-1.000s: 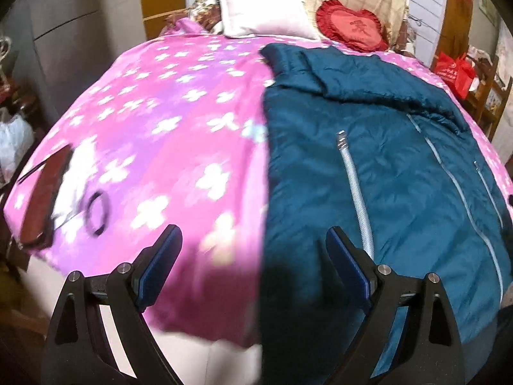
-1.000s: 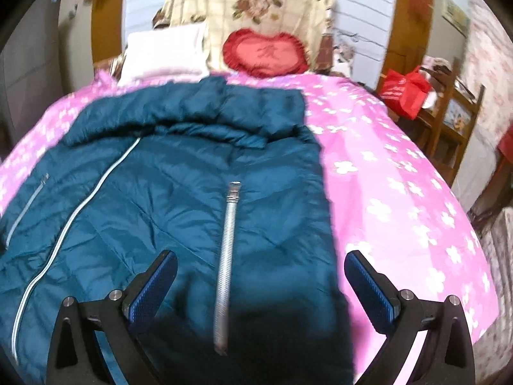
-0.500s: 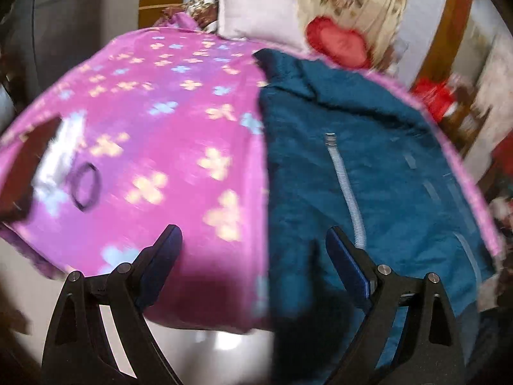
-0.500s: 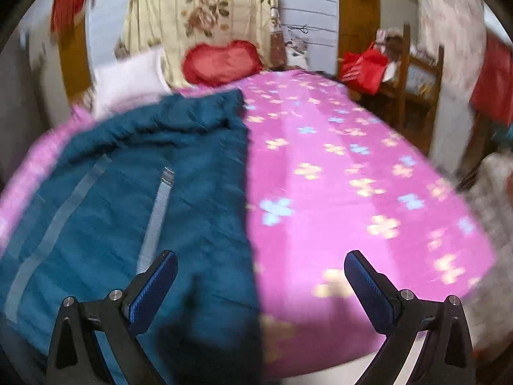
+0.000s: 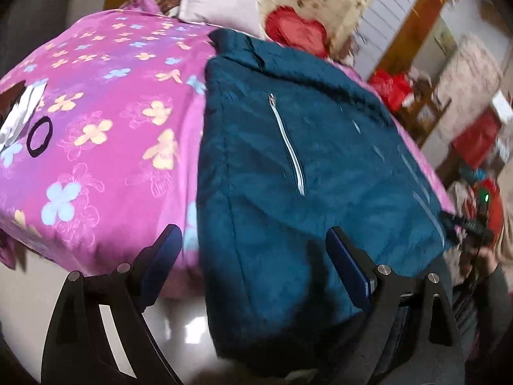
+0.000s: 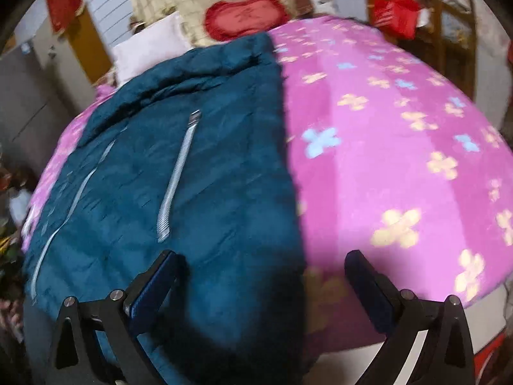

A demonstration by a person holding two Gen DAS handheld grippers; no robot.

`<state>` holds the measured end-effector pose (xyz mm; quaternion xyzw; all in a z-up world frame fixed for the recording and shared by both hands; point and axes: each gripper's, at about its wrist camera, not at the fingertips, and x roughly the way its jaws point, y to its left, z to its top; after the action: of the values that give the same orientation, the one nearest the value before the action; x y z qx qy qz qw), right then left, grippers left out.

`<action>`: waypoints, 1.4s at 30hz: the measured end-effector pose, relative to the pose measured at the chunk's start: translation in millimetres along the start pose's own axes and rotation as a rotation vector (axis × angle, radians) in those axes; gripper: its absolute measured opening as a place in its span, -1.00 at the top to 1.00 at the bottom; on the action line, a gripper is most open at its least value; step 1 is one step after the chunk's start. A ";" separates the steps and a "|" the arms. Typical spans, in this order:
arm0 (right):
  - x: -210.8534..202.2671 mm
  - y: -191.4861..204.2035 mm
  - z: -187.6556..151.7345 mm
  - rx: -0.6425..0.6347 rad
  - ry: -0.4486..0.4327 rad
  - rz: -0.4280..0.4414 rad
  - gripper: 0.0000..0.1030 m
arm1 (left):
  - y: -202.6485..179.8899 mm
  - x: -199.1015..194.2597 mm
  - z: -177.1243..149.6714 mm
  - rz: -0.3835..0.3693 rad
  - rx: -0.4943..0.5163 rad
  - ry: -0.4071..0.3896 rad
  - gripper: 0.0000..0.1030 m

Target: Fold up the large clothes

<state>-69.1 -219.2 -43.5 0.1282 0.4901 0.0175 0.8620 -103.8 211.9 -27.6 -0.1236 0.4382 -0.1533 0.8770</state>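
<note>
jacket: a large teal quilted jacket (image 5: 304, 173) lies spread flat down the middle of the bed, front side up, its near hem hanging over the bed's near edge.
bed cover: a pink cover with a flower print (image 5: 105, 122) shows on both sides of the jacket.
zips: a silver pocket zip (image 5: 288, 147) slants down the jacket in the left wrist view; the right wrist view shows another pocket zip (image 6: 179, 176) and a longer front zip (image 6: 67, 205) farther to the left.
left gripper: the left gripper (image 5: 253, 263) hangs over the near edge of the bed with its jaws spread wide and nothing between them pressed.
left fingers and jacket: the jacket's left side edge runs up between the two fingers; the right-hand finger (image 5: 349, 272) sits over teal fabric near the hem, the other over the pink cover's edge and the pale floor. whether either pad touches cloth cannot be told.
right gripper: the right gripper (image 6: 259, 288) is also wide apart, gripping nothing.
right fingers and jacket: the jacket's right side edge passes between the fingers; the left-hand finger (image 6: 154, 288) is over the teal fabric, the other over the pink cover. contact cannot be told through the blur.
head of bed: a white pillow (image 6: 150, 51) and a red heart-shaped cushion (image 6: 247, 16) lie beyond the jacket's collar.
on the cover: a dark ring (image 5: 39, 136) lies on the pink cover, well left of the jacket.
</note>
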 end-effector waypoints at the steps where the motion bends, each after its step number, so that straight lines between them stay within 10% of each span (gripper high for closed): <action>1: -1.7 1.0 -3.8 -0.017 0.001 0.003 -1.00 | -1.7 -1.5 -2.8 0.005 0.013 0.012 -0.77; 5: -8.8 -2.4 -16.4 -0.052 -0.006 0.037 -1.00 | -6.3 -0.7 -11.3 0.021 0.034 0.026 -0.73; 10: -22.2 -17.1 -23.2 0.034 -0.016 0.175 -0.93 | 0.6 1.1 -7.8 -0.009 -0.021 0.041 0.11; 17: -29.6 -27.8 -30.4 0.119 -0.015 0.297 -0.82 | -2.2 -2.3 -13.8 -0.017 0.025 0.043 0.00; 21: -20.8 -18.4 -25.7 0.100 0.019 0.445 -0.81 | -8.0 3.7 -8.9 -0.085 0.038 0.048 -0.42; 26: -8.1 -20.1 -9.7 0.163 0.010 0.546 -0.69 | -12.4 2.5 3.8 -0.117 0.012 0.021 -0.05; 42: -1.1 -10.1 -7.3 0.093 -0.034 0.451 -0.62 | -12.2 22.1 15.0 -0.174 0.036 0.038 -0.04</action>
<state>-76.8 -227.6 -48.5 0.2743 0.4345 0.1847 0.8377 -81.0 193.5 -30.6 -0.1427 0.4395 -0.2392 0.8539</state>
